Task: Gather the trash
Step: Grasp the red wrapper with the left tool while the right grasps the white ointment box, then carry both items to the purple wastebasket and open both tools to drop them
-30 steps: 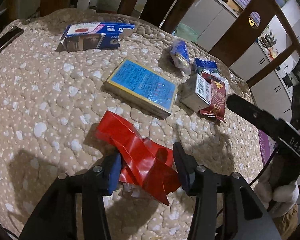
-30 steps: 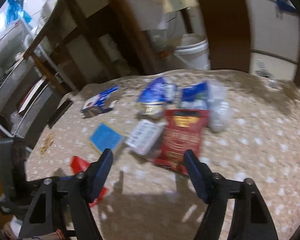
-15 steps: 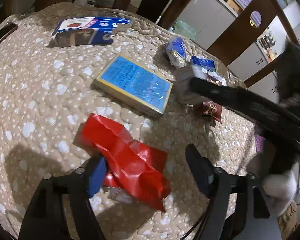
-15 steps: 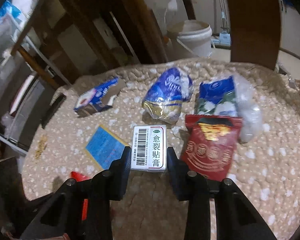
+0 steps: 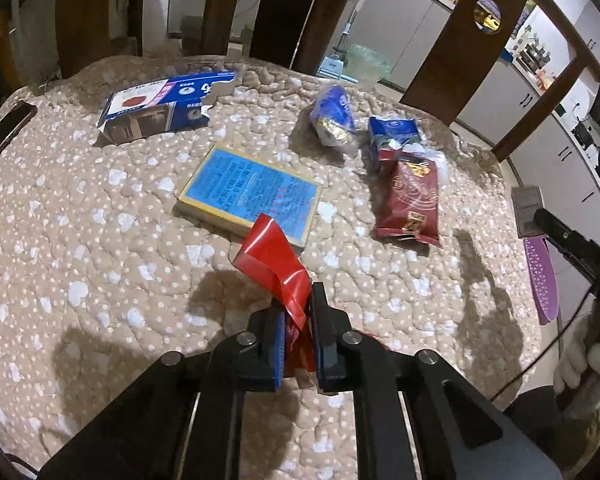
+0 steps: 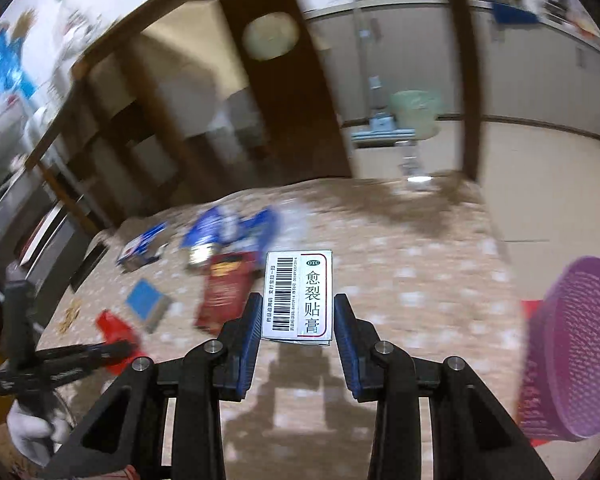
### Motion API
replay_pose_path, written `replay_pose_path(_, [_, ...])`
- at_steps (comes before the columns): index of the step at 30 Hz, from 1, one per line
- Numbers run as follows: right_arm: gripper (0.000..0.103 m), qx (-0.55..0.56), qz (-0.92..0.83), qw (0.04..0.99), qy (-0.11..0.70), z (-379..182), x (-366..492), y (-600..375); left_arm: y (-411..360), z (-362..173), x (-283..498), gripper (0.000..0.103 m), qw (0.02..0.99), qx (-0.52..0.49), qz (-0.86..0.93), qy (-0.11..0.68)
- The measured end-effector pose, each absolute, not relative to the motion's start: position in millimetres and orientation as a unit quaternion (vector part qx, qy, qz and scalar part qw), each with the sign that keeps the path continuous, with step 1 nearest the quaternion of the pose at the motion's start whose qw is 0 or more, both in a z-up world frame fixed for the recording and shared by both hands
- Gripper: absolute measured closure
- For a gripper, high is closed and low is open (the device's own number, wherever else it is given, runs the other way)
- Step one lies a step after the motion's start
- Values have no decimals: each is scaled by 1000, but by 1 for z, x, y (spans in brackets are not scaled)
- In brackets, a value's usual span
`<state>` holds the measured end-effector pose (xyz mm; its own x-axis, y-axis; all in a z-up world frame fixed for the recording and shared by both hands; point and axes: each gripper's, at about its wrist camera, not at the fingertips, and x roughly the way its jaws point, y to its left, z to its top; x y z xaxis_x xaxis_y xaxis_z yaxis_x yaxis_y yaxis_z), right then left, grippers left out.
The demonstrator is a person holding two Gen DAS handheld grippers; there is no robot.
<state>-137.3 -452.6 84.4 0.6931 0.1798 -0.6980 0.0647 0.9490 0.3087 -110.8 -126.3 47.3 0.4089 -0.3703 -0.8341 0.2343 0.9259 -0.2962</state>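
Red crinkled plastic wrapper (image 5: 278, 268) sits pinched in your left claw (image 5: 300, 320), whose jaws have just been closing and now press on it; its free end curls up over the quilted beige table cover (image 5: 80, 240). Through the left wrist camera you also see a flat blue box with a yellow rim (image 5: 250, 194) at the middle of the table, a torn blue-and-white carton (image 5: 160, 106) near the far edge, a blue foil packet (image 5: 334, 118), a blue plastic pouch (image 5: 394, 134) and a dark red snack bag (image 5: 412, 204) towards the far right corner. At the right edge your right claw (image 5: 540, 216) carries a small box out past the table.

From the right wrist camera, your right claw (image 6: 296, 320) is clamped narrow on a small white box with a barcode and black Chinese lettering (image 6: 298, 296), lifted clear of the table. A purple plastic basket (image 6: 568, 352) stands just beyond the table's right edge. The rest of this view is blurred.
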Motion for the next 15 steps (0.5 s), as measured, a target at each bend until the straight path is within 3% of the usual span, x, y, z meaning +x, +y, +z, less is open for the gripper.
replay_pose_path(15, [65, 238, -80, 910, 330, 87, -196, -580, -175, 85, -127, 93, 843, -52, -224, 486])
